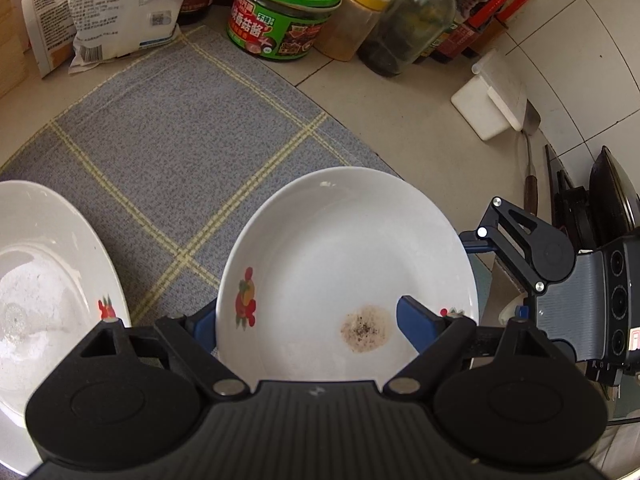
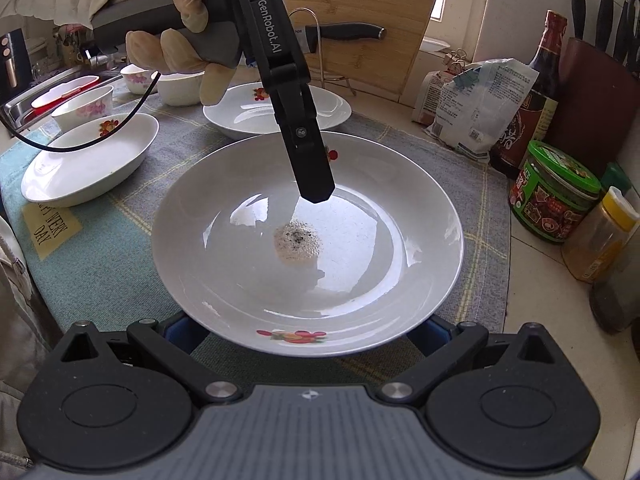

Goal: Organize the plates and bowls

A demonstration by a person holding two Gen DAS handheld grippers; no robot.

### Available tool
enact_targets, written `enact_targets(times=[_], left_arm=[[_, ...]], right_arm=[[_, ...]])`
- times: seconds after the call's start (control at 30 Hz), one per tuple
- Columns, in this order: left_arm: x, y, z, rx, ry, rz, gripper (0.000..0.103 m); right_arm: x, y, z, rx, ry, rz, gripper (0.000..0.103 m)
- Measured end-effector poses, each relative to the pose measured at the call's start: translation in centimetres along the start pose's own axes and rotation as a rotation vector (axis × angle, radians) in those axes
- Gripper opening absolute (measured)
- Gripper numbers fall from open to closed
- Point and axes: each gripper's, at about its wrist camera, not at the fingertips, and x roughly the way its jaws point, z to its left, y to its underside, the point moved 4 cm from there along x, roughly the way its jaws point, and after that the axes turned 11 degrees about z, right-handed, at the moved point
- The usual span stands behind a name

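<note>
A white deep plate (image 1: 348,268) with fruit prints and a brown stain at its centre is held over the grey checked cloth (image 1: 180,148). My left gripper (image 1: 308,320) is shut on its near rim, one blue finger (image 1: 416,326) inside the plate, the other under it. In the right wrist view the same plate (image 2: 308,248) lies between my right gripper's spread fingers (image 2: 308,330), which is open below its near rim; the left finger (image 2: 312,164) reaches in from the far side. A second plate (image 1: 44,280) lies at left.
More plates (image 2: 276,110), an oval dish (image 2: 90,160) and small bowls (image 2: 84,108) stand on the cloth's far side. Jars and bottles (image 1: 284,12), bags (image 2: 476,108), a knife block (image 2: 596,92) and a white box (image 1: 492,104) line the counter.
</note>
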Motion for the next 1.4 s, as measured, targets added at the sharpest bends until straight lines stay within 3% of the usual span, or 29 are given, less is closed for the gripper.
enact_targets(times=[0.77,1.4], left_arm=[[1.9,-5.2,1.1,0.009,-0.036,0.0,0.087],[2.6,-6.3,1.9,0.014,-0.056,-0.011,0.087]], right_arm=[[2.2,-0.1,-5.4,0.004,-0.009,0.017,0.103],[3.3,-0.6,-6.7,0.04,-0.026,0.031,0.103]])
